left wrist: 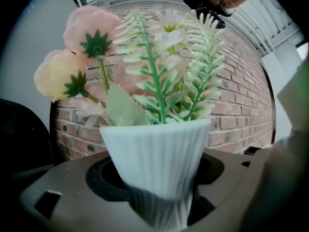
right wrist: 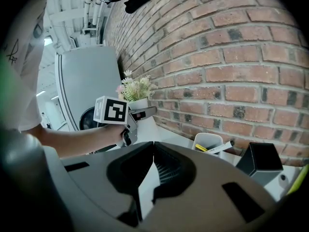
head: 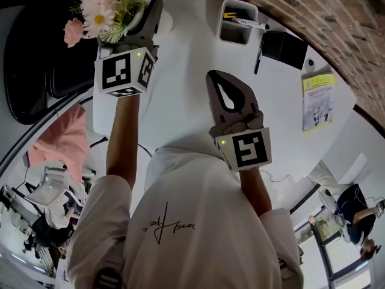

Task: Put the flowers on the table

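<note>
Brick wall [head: 319, 11] runs behind a white worktop [head: 186, 77]. Left claw [head: 149, 23] is clamped on the ribbed white pot [left wrist: 157, 153] of pink and white flowers [left wrist: 145, 57], holding it at the worktop's far left part, close to the wall; whether its base touches the surface I cannot tell. Right claw [head: 227, 86] hovers over the worktop's middle, jaws pressed together on nothing. Near the wall lie a yellow booklet [head: 317, 101], a black box [head: 284, 48], a white pen holder [head: 236, 21] and, just beside it, a black marker [head: 258, 59].
</note>
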Action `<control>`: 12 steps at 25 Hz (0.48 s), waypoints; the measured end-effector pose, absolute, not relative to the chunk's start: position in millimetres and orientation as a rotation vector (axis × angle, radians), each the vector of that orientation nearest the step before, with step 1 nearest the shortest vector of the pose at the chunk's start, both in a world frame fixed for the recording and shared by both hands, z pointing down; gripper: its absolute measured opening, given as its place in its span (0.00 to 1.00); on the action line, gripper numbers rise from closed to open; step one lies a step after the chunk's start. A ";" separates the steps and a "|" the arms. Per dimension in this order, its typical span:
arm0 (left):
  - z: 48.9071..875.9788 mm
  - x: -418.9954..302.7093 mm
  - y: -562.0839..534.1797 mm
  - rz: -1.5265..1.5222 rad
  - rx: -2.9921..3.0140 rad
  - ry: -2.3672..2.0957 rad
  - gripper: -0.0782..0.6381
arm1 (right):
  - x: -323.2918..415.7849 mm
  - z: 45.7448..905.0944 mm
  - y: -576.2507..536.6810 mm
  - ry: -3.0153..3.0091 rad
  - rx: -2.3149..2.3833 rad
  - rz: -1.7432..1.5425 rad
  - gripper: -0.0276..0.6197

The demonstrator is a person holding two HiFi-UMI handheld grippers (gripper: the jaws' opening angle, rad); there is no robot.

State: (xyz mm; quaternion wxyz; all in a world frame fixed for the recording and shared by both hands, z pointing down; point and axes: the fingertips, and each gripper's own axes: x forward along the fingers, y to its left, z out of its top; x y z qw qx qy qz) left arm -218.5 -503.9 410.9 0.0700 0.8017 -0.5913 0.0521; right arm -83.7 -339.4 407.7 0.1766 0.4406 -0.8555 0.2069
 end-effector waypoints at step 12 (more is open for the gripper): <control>416.8 -206.0 -501.8 0.202 2.479 -1.817 0.60 | -83.7 419.7 -338.7 -2.419 1.223 0.589 0.08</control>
